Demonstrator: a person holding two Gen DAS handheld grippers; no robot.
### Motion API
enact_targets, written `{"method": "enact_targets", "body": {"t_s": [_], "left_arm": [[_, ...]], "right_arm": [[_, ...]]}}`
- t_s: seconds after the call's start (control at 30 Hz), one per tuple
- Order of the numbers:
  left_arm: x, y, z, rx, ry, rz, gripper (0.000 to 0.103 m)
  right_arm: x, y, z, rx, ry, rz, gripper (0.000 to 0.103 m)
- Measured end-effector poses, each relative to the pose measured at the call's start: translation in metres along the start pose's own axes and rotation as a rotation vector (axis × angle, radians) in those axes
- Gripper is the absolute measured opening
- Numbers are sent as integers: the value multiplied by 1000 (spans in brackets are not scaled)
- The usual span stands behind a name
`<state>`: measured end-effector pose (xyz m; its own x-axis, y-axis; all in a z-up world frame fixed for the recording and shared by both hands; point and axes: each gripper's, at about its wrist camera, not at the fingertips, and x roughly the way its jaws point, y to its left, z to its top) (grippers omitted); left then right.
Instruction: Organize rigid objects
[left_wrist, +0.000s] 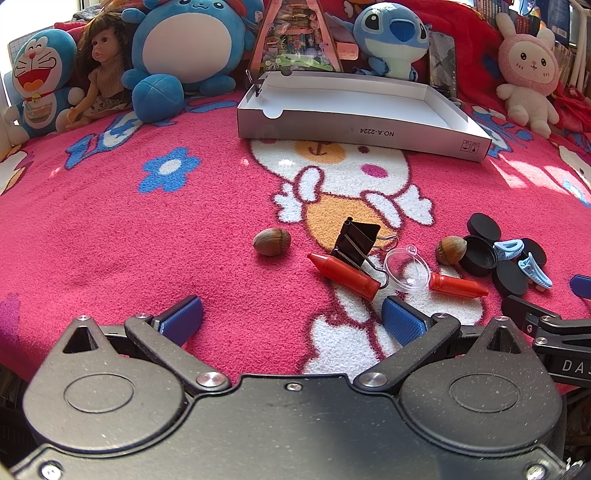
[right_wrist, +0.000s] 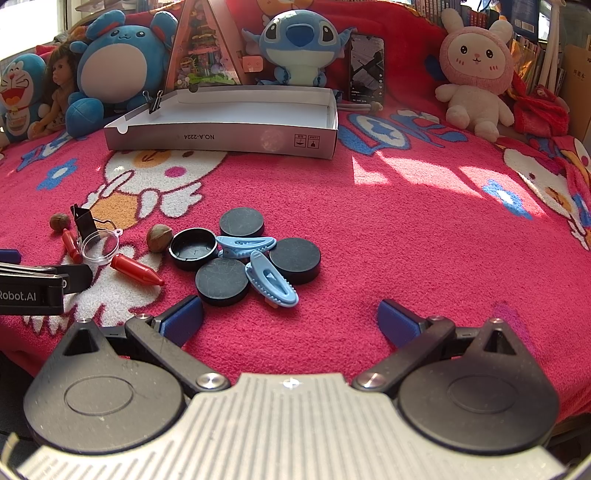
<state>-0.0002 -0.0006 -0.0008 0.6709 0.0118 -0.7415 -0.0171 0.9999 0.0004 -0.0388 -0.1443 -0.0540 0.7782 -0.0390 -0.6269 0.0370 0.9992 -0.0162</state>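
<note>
Both grippers, left gripper (left_wrist: 291, 319) and right gripper (right_wrist: 290, 319), gape empty near the blanket's (right_wrist: 406, 240) front edge; black discs (right_wrist: 221, 281) look light, stiff; pinch across rims.

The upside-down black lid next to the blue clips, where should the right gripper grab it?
Pinch the raised rim of the black lid from above, one finger inside the hollow, one outside. Take the far-left rim: a blue clip touches its right side and a black disc crowds the near edge.
</note>
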Motion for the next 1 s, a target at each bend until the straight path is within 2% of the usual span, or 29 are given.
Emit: {"method": "enact_targets", "body": {"t_s": [0.4, 0.77, 0.9, 0.93, 1.0], "left_arm": [[0, 0, 0, 0, -3, 0, 103], [-8, 10, -4, 9, -63, -18, 103], [-9, 9, -6, 8, -60, -22, 103], [-10, 9, -7, 7, -57, -26, 102], [-14, 10, -6, 4, -60, -41, 95]], "right_arm": [[2, 2, 0, 1, -9, 0, 103], [0, -1, -10, 9, -45, -5, 103], [3, 0, -9, 11, -63, -1, 103], [2, 0, -9, 9, -64, -2, 103], [0, 0, -9, 12, -73, -2, 103]]}}
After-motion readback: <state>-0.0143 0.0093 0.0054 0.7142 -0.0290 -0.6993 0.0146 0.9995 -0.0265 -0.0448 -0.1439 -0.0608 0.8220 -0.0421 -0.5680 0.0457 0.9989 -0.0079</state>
